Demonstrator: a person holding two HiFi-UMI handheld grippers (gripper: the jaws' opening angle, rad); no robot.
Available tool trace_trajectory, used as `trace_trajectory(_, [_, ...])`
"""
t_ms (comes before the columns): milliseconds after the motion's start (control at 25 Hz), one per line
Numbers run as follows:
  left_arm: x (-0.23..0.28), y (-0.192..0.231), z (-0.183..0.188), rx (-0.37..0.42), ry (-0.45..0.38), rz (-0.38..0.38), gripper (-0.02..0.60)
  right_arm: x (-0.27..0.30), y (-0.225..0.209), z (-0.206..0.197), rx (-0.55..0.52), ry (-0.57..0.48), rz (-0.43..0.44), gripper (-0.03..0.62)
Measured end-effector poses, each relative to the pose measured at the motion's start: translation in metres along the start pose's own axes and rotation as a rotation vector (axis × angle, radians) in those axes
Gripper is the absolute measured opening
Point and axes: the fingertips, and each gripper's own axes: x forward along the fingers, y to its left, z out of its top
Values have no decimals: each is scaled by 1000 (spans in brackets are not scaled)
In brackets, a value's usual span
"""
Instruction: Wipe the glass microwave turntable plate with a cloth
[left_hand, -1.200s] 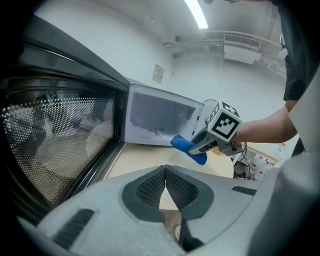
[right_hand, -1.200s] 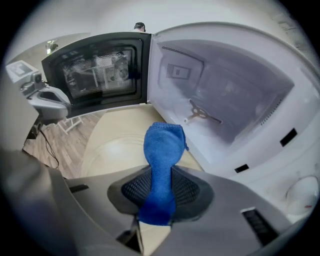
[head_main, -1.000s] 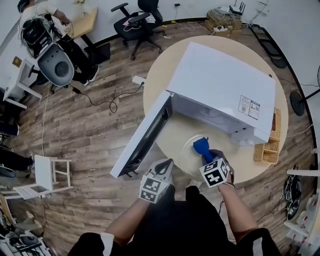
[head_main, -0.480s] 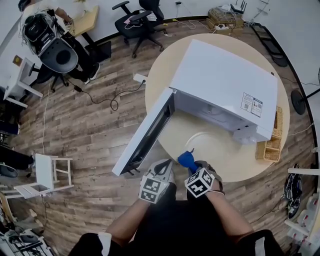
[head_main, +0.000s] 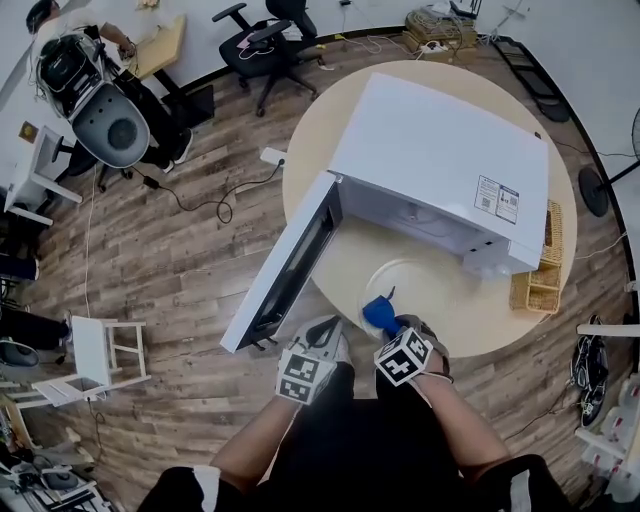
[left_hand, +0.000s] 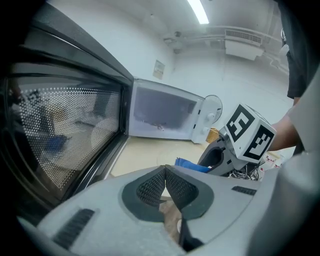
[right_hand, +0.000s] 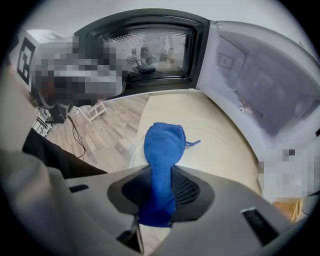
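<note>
The right gripper (right_hand: 160, 186) has its jaws clamped on a blue cloth (right_hand: 163, 150); the cloth sticks out past the jaws toward 12 o'clock, and its free end hangs over the 7 o'clock rim of the glass plate (head_main: 410, 285); I cannot tell whether it touches the glass. The left gripper (left_hand: 165, 184) has its jaws pressed together with nothing between them; in the head view it sits at 9 o'clock of the right gripper, off the desk's edge.

The plate lies flat on the round desk (head_main: 345, 262), just in front of the microwave (head_main: 440, 165); a label (head_main: 497, 200) sits on the microwave's top, its print too small to read; each gripper's cube shows black-and-white square markers.

The open door (head_main: 285, 265) stands at 9 o'clock of the plate with bare desk between them; the desk's edge runs close by at the plate's 6 o'clock; a wicker basket (head_main: 545, 278) stands at 3 o'clock, well apart.
</note>
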Motion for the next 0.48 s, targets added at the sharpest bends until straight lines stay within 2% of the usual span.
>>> trace_trajectory(280, [6,-6,1,7,5,-12,6,-4,-45,-6,29,7,-81,107])
trace_trajectory(480, [7,-9,7,-23,-11,-25,6,-6,-82,-11,-11,34,-162,110])
